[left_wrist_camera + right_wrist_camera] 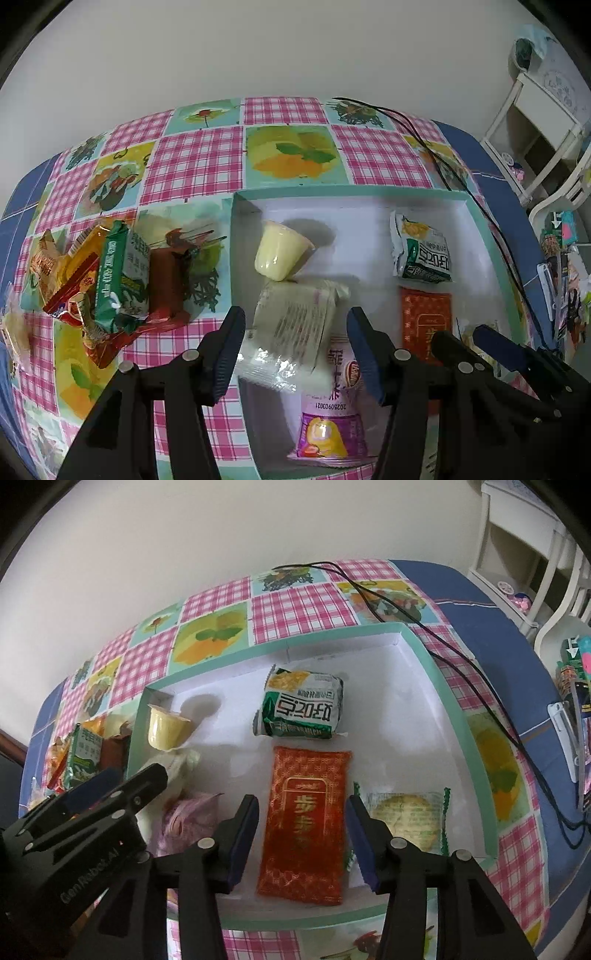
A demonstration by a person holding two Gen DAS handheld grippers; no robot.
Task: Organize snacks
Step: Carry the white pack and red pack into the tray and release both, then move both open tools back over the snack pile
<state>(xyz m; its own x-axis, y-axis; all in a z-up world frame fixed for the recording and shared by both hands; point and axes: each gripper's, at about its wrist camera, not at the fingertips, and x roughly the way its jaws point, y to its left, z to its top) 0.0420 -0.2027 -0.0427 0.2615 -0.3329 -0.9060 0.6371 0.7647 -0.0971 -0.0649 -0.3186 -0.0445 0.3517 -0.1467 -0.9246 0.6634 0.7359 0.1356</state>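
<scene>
Your left gripper [295, 343] stands open over a pale sachet [295, 325] in the box [332, 192], pads clear. Your right gripper [303, 834] straddles the red packet [306, 823], open, gripping nothing. Loose snacks [107, 280] remain heaped on the tablecloth [195, 158], left of the box.

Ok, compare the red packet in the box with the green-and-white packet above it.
The red packet is long, flat and patterned in gold; the green-and-white packet is shorter, puffy and crinkled. The red packet lies lengthwise between the right gripper's open jaws; the green-and-white packet lies crosswise, farther away. Both rest inside the box.
</scene>
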